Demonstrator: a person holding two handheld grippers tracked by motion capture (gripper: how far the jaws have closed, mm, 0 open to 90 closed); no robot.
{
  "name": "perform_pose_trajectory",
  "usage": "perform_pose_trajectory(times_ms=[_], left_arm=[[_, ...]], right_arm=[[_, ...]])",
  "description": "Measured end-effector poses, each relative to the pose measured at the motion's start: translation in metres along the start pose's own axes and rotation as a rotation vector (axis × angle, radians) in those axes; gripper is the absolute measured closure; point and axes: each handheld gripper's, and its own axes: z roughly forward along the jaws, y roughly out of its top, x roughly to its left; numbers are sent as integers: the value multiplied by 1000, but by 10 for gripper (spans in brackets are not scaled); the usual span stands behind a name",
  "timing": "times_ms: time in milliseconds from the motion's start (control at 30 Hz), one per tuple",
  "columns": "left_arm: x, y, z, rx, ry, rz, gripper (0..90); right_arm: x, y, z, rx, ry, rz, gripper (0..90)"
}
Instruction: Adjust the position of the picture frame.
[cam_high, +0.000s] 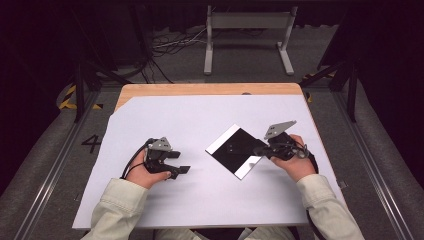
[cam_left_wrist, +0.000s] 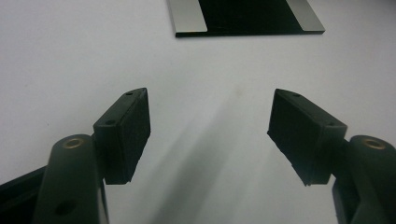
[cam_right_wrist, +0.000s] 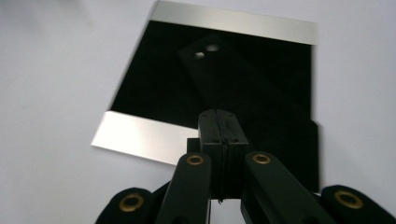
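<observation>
White table (cam_high: 165, 200), wood edge at far side. Black plate (cam_high: 235, 150) with silver end strips lying flat at centre-right, rotated diamond-wise. Right gripper (cam_high: 261, 150) at plate's right corner, jaws pressed together over the black face, nothing pinched. Left gripper (cam_high: 180, 170) well left of plate, jaws spread, empty.

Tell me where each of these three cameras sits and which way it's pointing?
High view: above the person's side, looking forward and down on the white table; both sleeves, hands, left tongs and right tongs show.
Left gripper view: rides the left tongs, looking along their open jaws at the black plate.
Right gripper view: rides the right tongs, shut, low over the plate.
All share the silver-edged black plate.
</observation>
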Motion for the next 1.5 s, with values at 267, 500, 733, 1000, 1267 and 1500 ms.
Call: perform_pose_trajectory(times_ms=[267,500,733,1000,1267,1500], left_arm=[[1,-1,0,1,0,-9,297],[1,-1,1,0,-2,-14,293],[1,-1,1,1,0,-15,291],[1,-1,2,0,3,-15,289],[1,0,1,0,6,-14,288],[1,0,0,-3,7,-21,287]], right_arm=[[-39,-7,0,10,-103,94,900],[-54,-20,16,54,-145,139,900],[-57,-28,21,67,-130,149,900],[-43,-25,20,111,-90,104,900],[-16,-23,18,158,-10,51,900],[9,-21,18,182,79,5,900]])
